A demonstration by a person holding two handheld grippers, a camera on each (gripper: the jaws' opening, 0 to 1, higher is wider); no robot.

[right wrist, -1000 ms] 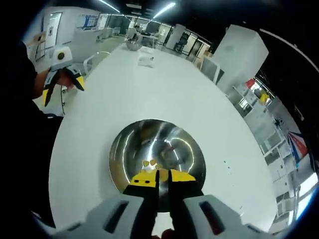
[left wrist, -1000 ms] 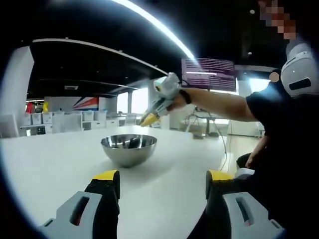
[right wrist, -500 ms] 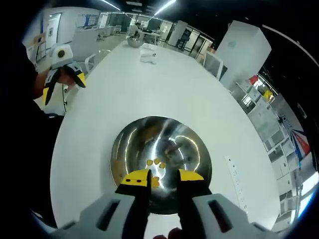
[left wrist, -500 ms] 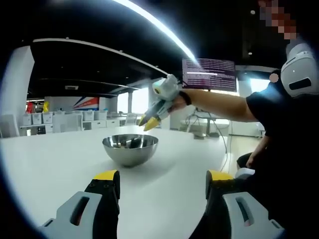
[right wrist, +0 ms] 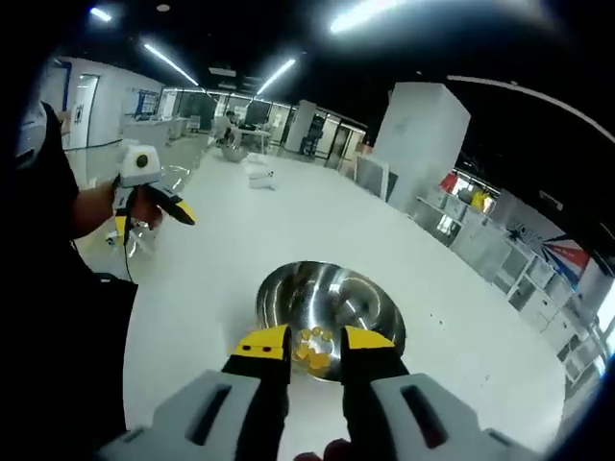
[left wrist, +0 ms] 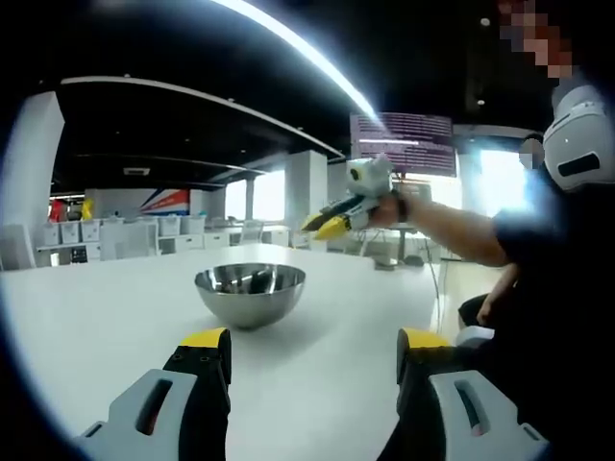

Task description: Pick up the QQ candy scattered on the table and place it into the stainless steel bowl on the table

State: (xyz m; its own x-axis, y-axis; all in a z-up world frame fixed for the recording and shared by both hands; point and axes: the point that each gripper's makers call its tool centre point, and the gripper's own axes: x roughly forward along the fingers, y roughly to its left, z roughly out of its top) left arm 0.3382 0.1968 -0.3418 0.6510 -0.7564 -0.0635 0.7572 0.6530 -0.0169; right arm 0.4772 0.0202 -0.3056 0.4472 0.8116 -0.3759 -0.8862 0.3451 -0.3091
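On the white desk (right wrist: 461, 317): steel bowl (right wrist: 330, 315), upright, near the rounded end. Yellow candies (right wrist: 313, 347) clustered on bowl floor, seen in right gripper view. Right claw (right wrist: 315, 341) above near rim of bowl, jaws apart with a narrow gap, nothing between them. In left gripper view: right claw (left wrist: 327, 226) held in air above and to the right of bowl (left wrist: 250, 293), well clear of it, tips yellow. Left claw (left wrist: 312, 351) low over desk (left wrist: 86, 317), jaws wide, empty, bowl ahead. Left claw (right wrist: 154, 206) at desk edge in right gripper view, held by a hand (right wrist: 144, 204).
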